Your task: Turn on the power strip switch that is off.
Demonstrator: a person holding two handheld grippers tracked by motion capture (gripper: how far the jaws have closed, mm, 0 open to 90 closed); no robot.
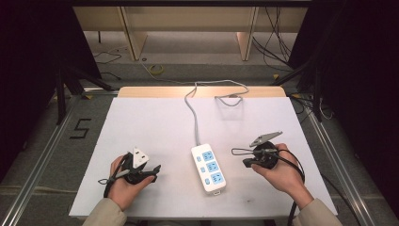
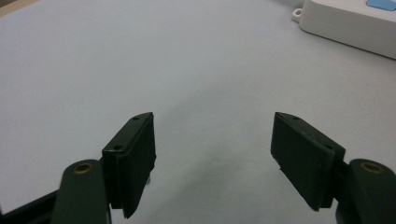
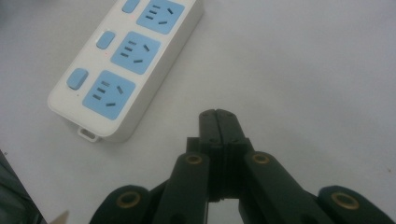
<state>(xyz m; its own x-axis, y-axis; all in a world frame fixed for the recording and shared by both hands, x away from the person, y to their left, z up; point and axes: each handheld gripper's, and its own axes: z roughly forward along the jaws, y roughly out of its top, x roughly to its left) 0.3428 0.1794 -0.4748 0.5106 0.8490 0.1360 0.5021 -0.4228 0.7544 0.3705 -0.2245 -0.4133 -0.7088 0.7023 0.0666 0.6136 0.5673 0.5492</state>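
White table [image 1: 155, 127], grippers either side of a power strip [image 1: 208, 168].

Left gripper [image 1: 153, 170] sits idle, jaws spread wide over bare tabletop — nothing between them. The strip lies at centre, all three sockets apparently empty. Right gripper [image 3: 218, 116], jaws pressed together and empty, hovers near the strip's end — work seems barely begun.
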